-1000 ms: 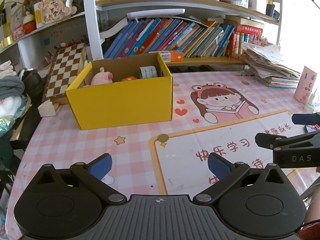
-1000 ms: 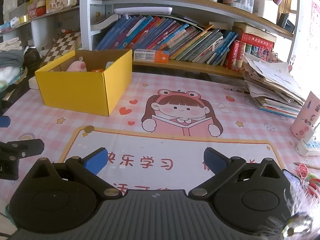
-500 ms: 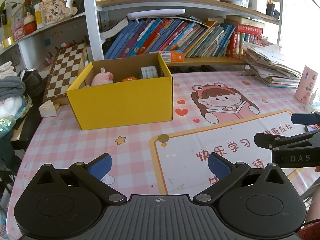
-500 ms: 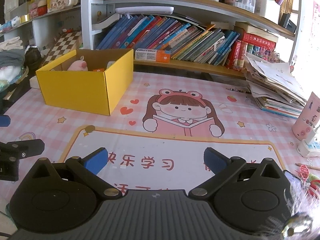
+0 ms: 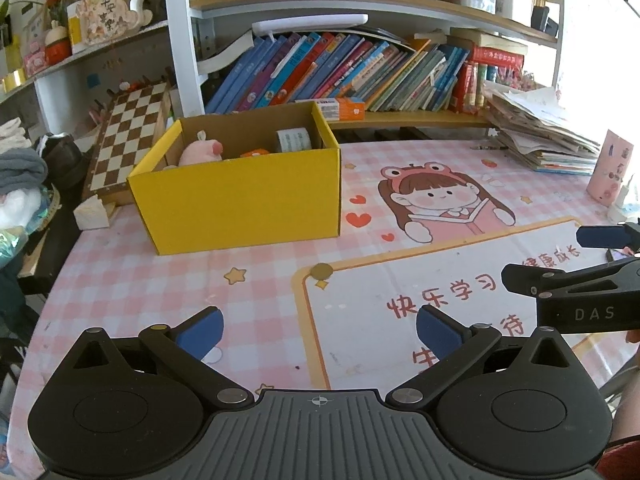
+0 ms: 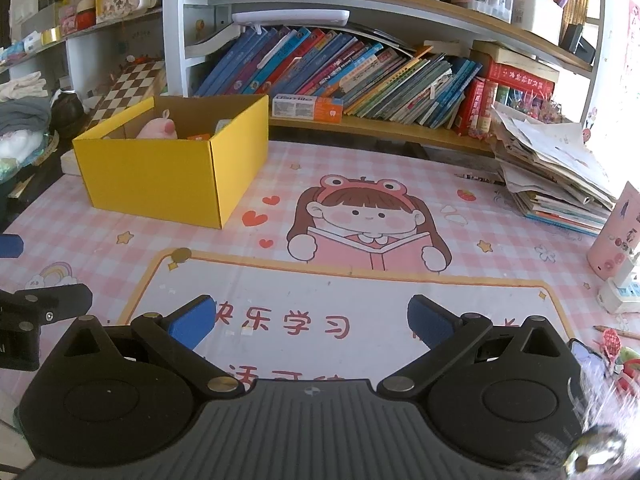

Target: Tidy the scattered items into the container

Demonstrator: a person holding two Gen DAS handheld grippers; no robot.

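A yellow cardboard box [image 5: 240, 204] [image 6: 160, 180] stands on the pink checked desk mat, toward the back left. Inside it I see a pink plush toy [image 5: 200, 152] [image 6: 158, 128], a small orange item [image 5: 254, 153] and a roll of tape [image 5: 294, 139]. My left gripper [image 5: 318, 330] hovers open near the front of the desk with nothing between its blue pads. My right gripper [image 6: 310, 320] is likewise open and empty, to the right of the left one. A small brass-coloured coin [image 5: 322, 271] [image 6: 181, 255] lies on the mat in front of the box.
A bookshelf [image 6: 360, 80] full of books runs along the back. A chessboard [image 5: 128, 136] leans left of the box. A stack of papers [image 6: 556, 176] sits at the right, with a pink cylinder [image 6: 614, 232] and a white power strip [image 6: 620, 296] near the right edge.
Both views have shifted very slightly; the grippers stay open and nothing on the desk has moved.
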